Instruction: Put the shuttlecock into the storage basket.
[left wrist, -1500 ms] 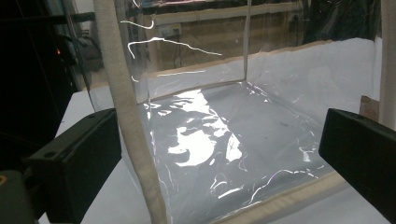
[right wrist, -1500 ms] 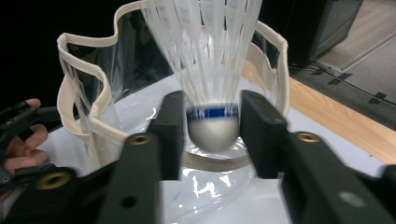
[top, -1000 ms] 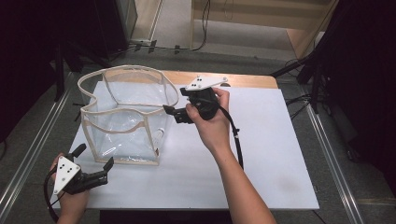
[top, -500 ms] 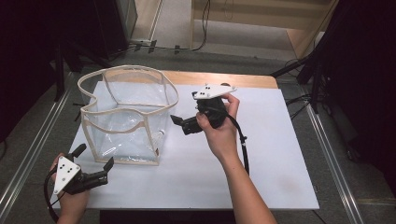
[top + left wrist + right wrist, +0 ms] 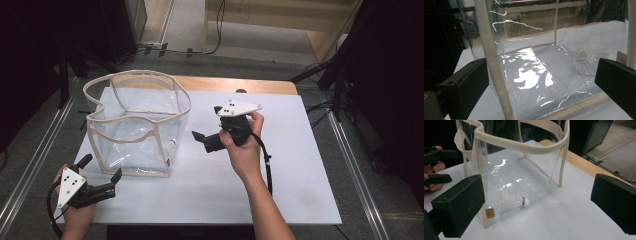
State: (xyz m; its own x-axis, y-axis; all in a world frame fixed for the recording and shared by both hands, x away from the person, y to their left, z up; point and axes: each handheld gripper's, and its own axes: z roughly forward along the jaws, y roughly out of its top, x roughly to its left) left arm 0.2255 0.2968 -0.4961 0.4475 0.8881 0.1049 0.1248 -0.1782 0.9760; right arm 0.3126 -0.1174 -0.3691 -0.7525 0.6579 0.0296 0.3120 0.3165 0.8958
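Clear tote bag (image 5: 137, 127) stands open on the white table (image 5: 295, 175), with a shuttlecock (image 5: 514, 200) lying inside on its floor; left gripper (image 5: 100, 175) and right gripper (image 5: 207, 141) both gape empty just beside the bag

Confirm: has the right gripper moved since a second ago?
Yes. In the high view the right gripper has pulled back from the bag rim, rightward and toward the person, now apart from it. Its jaws have just been opening, nothing between them.

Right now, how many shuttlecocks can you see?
1. The shuttlecock lies on its side on the floor of the clear bag, near a bottom corner. Glare could hide another.
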